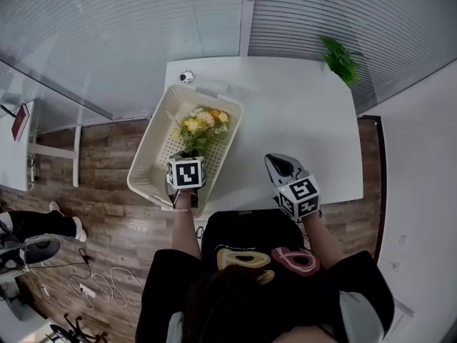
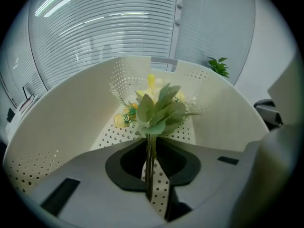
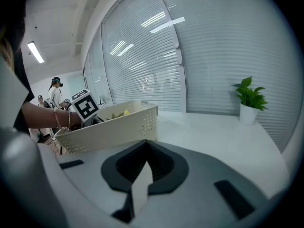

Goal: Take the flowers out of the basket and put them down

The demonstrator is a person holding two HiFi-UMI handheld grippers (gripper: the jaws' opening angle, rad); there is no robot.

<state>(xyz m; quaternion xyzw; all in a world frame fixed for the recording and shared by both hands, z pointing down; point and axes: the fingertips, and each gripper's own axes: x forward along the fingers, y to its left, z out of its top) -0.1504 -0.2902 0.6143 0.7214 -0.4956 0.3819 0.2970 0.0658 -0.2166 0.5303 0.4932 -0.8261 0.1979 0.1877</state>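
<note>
Left gripper (image 2: 152, 177) reaching into cream basket (image 1: 151, 148), fingers clamped on green stems of flowers (image 2: 159, 109) (yellow blooms, leafy). Flowers inside basket, heads toward far end. Basket on white desk (image 1: 300, 113), partly past its left edge. Right gripper (image 3: 141, 177) above desk, right of basket, fingers together, nothing between.

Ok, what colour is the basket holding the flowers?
The basket is cream, its walls dotted with small holes; the head view shows it best.
</note>
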